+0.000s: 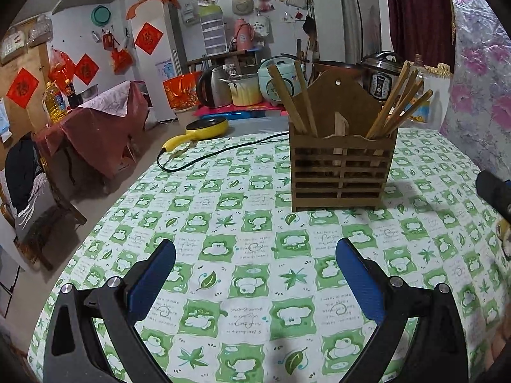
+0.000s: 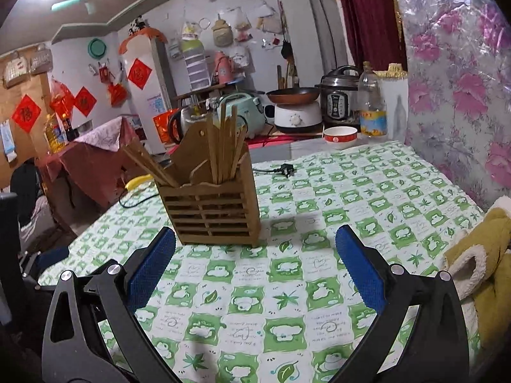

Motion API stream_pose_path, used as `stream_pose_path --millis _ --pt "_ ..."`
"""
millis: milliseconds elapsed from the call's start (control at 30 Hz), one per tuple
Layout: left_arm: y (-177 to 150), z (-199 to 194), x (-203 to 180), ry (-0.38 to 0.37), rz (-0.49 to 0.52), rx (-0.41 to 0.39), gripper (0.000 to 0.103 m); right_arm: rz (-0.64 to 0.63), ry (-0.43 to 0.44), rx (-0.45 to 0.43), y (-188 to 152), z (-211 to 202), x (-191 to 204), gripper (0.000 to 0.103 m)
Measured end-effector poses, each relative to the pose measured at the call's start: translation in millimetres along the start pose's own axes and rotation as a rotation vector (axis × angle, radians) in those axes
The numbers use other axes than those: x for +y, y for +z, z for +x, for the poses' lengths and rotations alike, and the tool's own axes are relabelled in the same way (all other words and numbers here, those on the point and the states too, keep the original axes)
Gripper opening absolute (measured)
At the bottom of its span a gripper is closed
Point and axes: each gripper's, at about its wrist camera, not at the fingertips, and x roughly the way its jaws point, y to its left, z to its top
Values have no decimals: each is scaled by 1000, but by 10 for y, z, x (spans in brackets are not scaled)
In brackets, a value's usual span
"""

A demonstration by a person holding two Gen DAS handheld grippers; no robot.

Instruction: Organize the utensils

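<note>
Kitchen interior, cluttered; green-and-white checked tablecloth (image 1: 255, 271) covers the table in the foreground.

Holder (image 1: 341, 172): brown wooden slatted box with a tall peaked back board, standing upright on the tablecloth. Its base and lower slats are plain to see; the inside is hidden behind the front wall, so how the compartments divide cannot be told.

Chopsticks (image 1: 399, 102): wooden, standing in the holder in two bunches, one leaning out at each end. Their lower ends are hidden inside the holder.

Cord (image 1: 217, 156): black, lying on the cloth behind the holder, running toward a yellow pan (image 1: 207, 126) at the table's far edge.

Cloth in front of the holder is bare, giving open room between it and both tools; to the holder's right the cloth is also bare up to a floral wall covering (image 2: 463, 95).

Left gripper (image 1: 255, 274): blue-padded fingers spread wide, nothing between them, hovering in front of the holder. Right gripper (image 2: 255, 261): likewise wide apart and empty, in front of the holder. A yellow fleece-lined sleeve (image 2: 482, 268) is cut off at the right wrist view's edge.
</note>
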Motion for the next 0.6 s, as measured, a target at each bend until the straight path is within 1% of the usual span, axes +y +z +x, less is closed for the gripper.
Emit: stream_pose_path --millis 100,267,433,600 --pt "-6 -14 -8 4 9 -9 98 -37 -6 3 -46 9 78 97" --pt "-7 -13 1 -1 2 -6 98 -101 -23 -25 -81 -42 183 97" --pt "-17 25 4 7 -2 10 98 -95 -20 -15 -91 -33 180 97" --pt "-14 -18 8 28 -2 -17 98 -91 -21 -7 -92 -21 180 97"
